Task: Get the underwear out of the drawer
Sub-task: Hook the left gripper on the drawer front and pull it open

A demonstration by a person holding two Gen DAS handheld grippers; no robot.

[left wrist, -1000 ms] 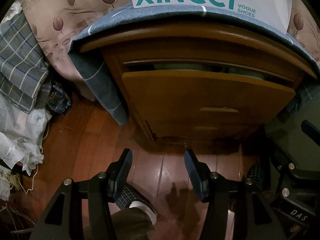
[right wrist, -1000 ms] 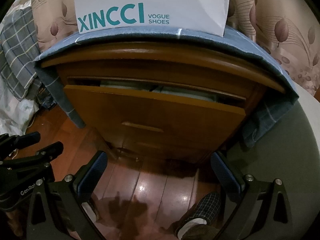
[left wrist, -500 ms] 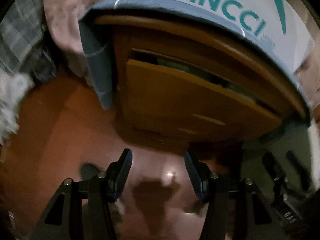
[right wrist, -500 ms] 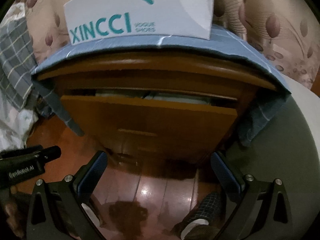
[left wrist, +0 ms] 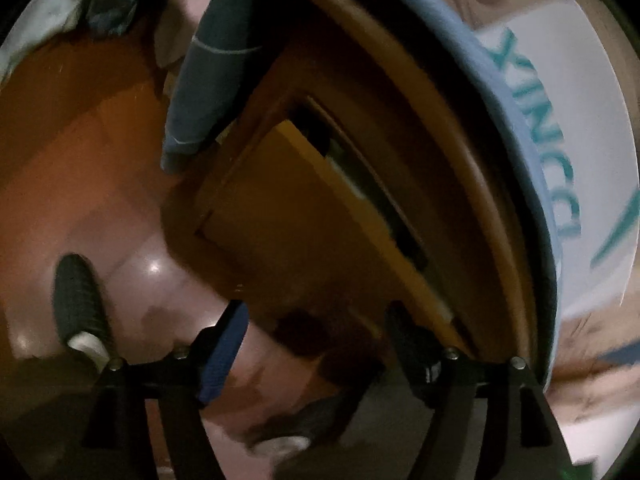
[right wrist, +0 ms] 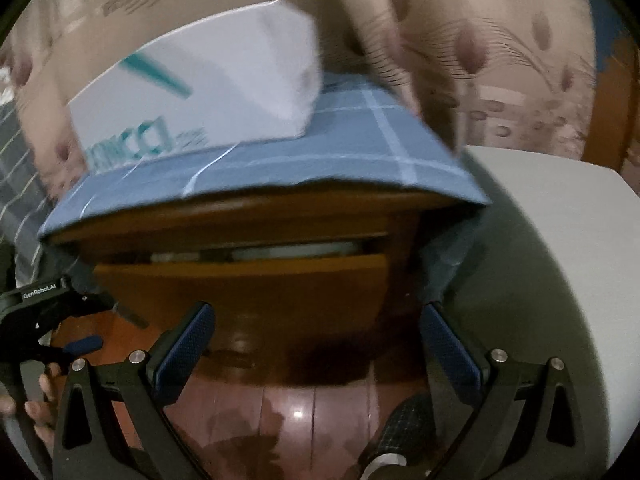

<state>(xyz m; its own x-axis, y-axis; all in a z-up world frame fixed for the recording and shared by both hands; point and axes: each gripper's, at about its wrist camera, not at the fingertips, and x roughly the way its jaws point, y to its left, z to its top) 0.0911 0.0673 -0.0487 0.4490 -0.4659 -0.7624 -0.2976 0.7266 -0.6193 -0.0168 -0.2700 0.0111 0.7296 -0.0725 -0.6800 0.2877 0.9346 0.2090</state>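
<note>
We see the orange-brown wooden drawer (right wrist: 244, 276) slightly ajar, pale folded fabric (right wrist: 256, 254) inside (underwear? can't tell); left gripper (left wrist: 316, 344) opening, empty; right gripper (right wrist: 316, 344) spread, empty; glossy red-brown wood floor (right wrist: 296, 412) below.

Both grippers are black plastic frames w/ triangular cut-outs in the arms & silver screw heads at the pivots; the right gripper (right wrist: 316, 344) carries dark-blue textured pads (right wrist: 186, 352) on the inner faces of its fingers, and the left gripper (left wrist: 316, 344) shows one blue pad (left wrist: 224, 354), the other finger reading as plain black, blurred. Seen from the right wrist cam, the left unit's black body has white "GenRobot.AI" lettering (right wrist: 39, 295) on top, w/ a hand (right wrist: 38, 404) wrapped round its grip. The person wears dark checked slippers (right wrist: 404, 424) w/ white at the toe, one (left wrist: 78, 304) also showing in the left wrist view.
</note>
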